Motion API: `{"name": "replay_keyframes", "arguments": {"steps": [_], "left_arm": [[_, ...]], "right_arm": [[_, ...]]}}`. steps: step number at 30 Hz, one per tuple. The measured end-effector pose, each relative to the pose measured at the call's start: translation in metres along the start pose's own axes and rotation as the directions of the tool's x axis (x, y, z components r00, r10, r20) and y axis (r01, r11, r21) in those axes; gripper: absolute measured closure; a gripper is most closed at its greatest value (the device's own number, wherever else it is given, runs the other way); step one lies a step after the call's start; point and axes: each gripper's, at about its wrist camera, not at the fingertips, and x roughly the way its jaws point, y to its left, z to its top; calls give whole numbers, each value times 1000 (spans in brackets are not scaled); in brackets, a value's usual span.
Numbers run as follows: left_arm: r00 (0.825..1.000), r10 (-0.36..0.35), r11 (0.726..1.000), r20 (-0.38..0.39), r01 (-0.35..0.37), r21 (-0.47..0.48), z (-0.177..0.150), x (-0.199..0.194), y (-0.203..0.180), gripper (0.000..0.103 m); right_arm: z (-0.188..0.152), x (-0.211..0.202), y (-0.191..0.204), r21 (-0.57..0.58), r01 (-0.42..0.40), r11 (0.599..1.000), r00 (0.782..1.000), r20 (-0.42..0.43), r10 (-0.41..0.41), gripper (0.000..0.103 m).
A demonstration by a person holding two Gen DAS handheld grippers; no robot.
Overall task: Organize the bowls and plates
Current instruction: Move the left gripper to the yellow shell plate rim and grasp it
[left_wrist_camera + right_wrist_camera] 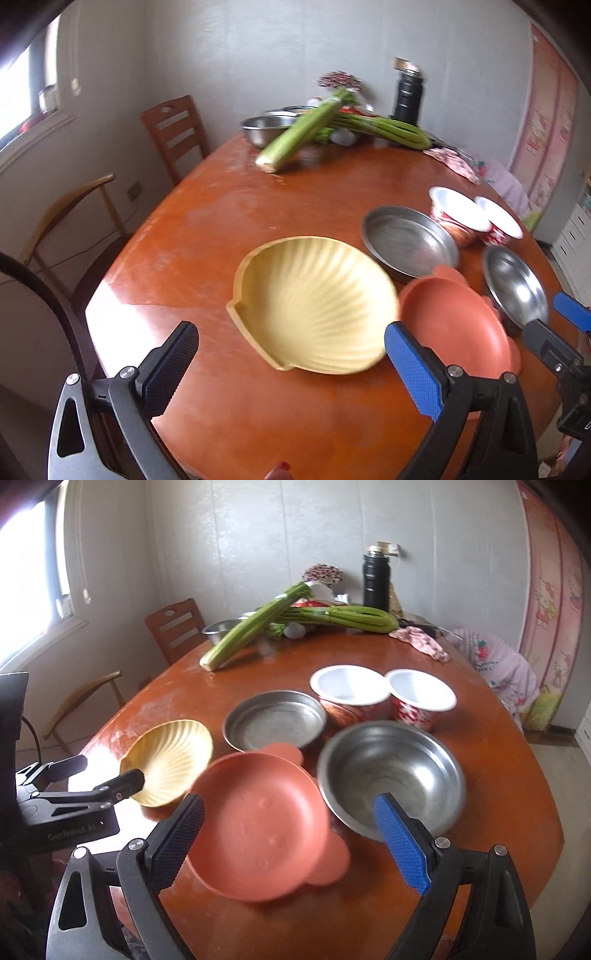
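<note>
Left wrist view: left gripper [291, 363], jaws spread wide and empty, above the near rim of the yellow shell-shaped ribbed plate [317, 306] at frame centre on the round reddish-brown wooden table [229, 206]. Lower right, the terracotta plastic plate with ear-like tabs [458, 325] lies just beside the yellow plate; whether they touch cannot be told. Right wrist view: right gripper [291, 842], jaws apart, holding nothing, over the terracotta plate. Mid-frame, a flat-bottomed steel pan [275, 720]; to its right, two white-lined red-patterned paper cups [384, 698] side by side; lower right, a round steel bowl [391, 779]. Upper centre: green celery stalks [258, 624] and a black flask [376, 579]
</note>
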Motion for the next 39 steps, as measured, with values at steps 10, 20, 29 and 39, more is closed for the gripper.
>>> {"name": "replay_keyframes", "arguments": {"steps": [10, 20, 29, 39], "left_arm": [[996, -17, 992, -90, 5, -129, 2, 29, 63, 1], [985, -59, 992, -165, 39, -121, 16, 62, 68, 1], [967, -147, 984, -210, 121, -133, 19, 77, 66, 13], [954, -186, 979, -236, 160, -126, 16, 87, 51, 31]], "right_arm": [[42, 56, 55, -213, -168, 963, 983, -114, 146, 9], [47, 119, 81, -306, -211, 928, 959, -249, 137, 10], [46, 146, 92, -321, -257, 912, 939, -307, 156, 34], [41, 164, 94, -313, -260, 914, 924, -356, 141, 36]]}}
